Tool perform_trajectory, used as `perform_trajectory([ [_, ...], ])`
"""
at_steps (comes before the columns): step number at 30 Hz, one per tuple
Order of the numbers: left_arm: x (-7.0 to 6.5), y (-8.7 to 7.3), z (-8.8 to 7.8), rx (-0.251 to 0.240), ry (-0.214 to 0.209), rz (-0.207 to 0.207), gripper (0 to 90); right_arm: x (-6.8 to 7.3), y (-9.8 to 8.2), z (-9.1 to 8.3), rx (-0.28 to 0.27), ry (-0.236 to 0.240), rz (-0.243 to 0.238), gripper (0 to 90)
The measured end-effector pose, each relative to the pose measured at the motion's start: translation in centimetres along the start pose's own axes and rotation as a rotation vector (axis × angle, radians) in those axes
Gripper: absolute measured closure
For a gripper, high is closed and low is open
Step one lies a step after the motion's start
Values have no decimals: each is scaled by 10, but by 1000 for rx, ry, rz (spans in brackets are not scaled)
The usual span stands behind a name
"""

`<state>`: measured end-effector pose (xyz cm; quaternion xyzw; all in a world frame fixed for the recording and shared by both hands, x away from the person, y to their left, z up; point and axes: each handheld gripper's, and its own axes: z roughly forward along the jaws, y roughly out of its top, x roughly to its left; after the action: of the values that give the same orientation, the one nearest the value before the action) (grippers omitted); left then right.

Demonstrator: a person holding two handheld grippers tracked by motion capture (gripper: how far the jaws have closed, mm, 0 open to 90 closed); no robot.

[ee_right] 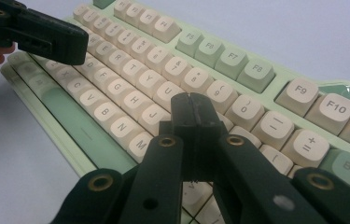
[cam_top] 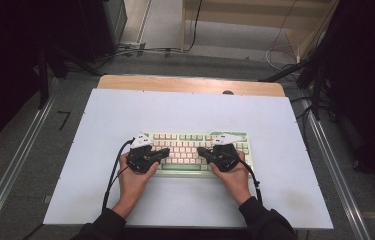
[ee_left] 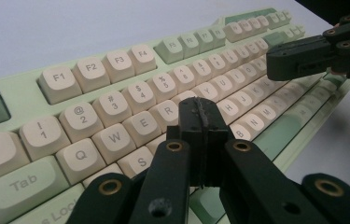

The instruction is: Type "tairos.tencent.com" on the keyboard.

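A pale green keyboard (cam_top: pixel 182 137) with cream keys lies in the middle of the white mat. My left gripper (cam_top: pixel 167 151) reaches over its left half, jaws shut with nothing between them. In the left gripper view its tip (ee_left: pixel 200 109) sits low over the letter keys (ee_left: pixel 116 135), just right of R. My right gripper (cam_top: pixel 199 150) comes in over the right half, also shut and empty. In the right gripper view its tip (ee_right: pixel 192 105) is beside the J and U keys (ee_right: pixel 156 100). I cannot tell whether either tip touches a key. Both tips point toward each other, a short gap apart.
The white mat (cam_top: pixel 125 110) covers a wooden table (cam_top: pixel 190 84). Metal rails (cam_top: pixel 15 165) run along both sides of the table. Cables (cam_top: pixel 140 50) and dark stands (cam_top: pixel 315 80) are on the floor beyond the far edge.
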<state>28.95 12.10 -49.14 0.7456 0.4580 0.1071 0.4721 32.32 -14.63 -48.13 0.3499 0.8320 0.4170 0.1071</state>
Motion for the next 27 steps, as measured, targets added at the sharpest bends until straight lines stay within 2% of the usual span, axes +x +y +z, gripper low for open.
perform_trajectory([
  [12,-3,-3,-1,22,-12,6,900,-2,2,2,-2,-3,4,882],
  [27,-4,-7,1,53,-5,19,900,-1,3,3,-4,-3,1,882],
])
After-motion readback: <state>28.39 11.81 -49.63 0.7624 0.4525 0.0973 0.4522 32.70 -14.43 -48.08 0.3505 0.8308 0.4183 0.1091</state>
